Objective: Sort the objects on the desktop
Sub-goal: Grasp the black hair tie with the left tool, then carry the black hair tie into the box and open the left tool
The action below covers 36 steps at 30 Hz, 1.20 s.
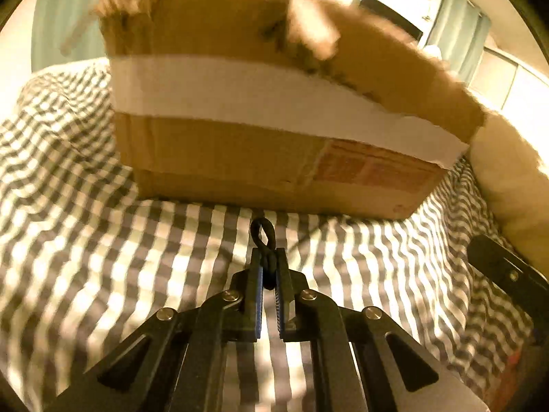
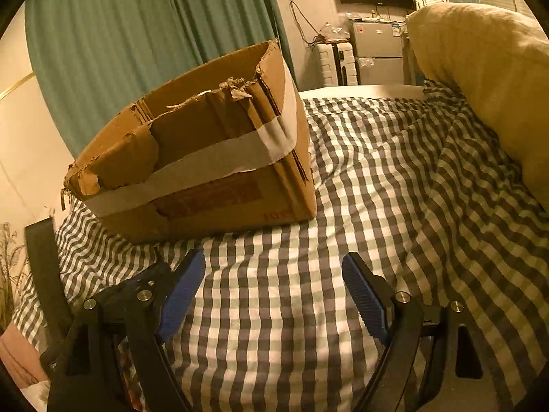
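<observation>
A thin black looped cord (image 1: 263,237) is sticking out toward the torn brown cardboard box with a white tape band (image 1: 274,116), pinched between the clenched fingers of the left gripper (image 1: 268,261). The box is sitting on the grey-and-white checked cloth (image 1: 85,240). Near the box, the right gripper (image 2: 273,267) is hanging over the cloth, jaws spread wide, holding nothing. A cream pillow (image 2: 487,79) is lying well right of the box.

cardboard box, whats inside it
The right wrist view shows only bare inner walls through the torn top of the cardboard box; its floor is hidden by the near wall, so any contents cannot be seen. The left wrist view shows only its outside.
</observation>
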Each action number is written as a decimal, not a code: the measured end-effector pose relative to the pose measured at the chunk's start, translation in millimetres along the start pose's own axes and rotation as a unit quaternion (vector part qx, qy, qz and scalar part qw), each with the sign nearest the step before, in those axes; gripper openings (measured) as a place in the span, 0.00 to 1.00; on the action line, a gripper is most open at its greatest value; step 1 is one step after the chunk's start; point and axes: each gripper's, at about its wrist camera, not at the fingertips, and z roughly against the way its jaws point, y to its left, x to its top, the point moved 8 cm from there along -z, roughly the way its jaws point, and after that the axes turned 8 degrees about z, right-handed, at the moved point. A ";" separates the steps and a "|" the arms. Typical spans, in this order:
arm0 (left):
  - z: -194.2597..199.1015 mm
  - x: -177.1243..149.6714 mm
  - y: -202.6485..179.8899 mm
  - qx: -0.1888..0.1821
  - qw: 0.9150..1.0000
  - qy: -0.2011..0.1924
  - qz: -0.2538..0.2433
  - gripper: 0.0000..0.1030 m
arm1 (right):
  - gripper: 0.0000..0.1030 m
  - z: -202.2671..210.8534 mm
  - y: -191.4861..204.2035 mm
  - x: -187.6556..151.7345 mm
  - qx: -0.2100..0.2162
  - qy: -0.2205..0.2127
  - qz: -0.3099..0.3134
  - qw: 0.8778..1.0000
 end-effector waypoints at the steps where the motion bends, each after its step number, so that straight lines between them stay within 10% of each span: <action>1: 10.8 -0.5 -3.3 -0.002 1.000 -0.003 -0.004 0.06 | 0.80 4.3 0.6 -0.7 -0.001 -0.001 0.001 1.000; 17: 142.8 66.0 -57.6 0.003 0.990 -0.106 -0.097 0.06 | 0.80 113.3 52.9 66.2 0.039 -0.117 0.082 0.989; 28: 111.3 160.4 -68.0 0.005 0.984 -0.130 -0.119 0.07 | 0.82 71.6 43.8 142.7 0.016 -0.117 0.062 0.991; 31: 77.6 171.0 -52.0 0.001 0.990 -0.105 -0.097 0.56 | 0.83 46.8 40.7 150.2 0.013 -0.108 0.073 0.991; 32: 71.2 171.7 -47.3 0.007 0.990 -0.101 -0.094 0.97 | 0.89 40.0 39.3 151.8 0.008 -0.108 0.085 0.990; 36: 69.2 166.4 -24.5 0.014 0.985 -0.148 -0.084 1.00 | 1.00 32.0 32.2 157.1 -0.031 -0.135 0.131 0.982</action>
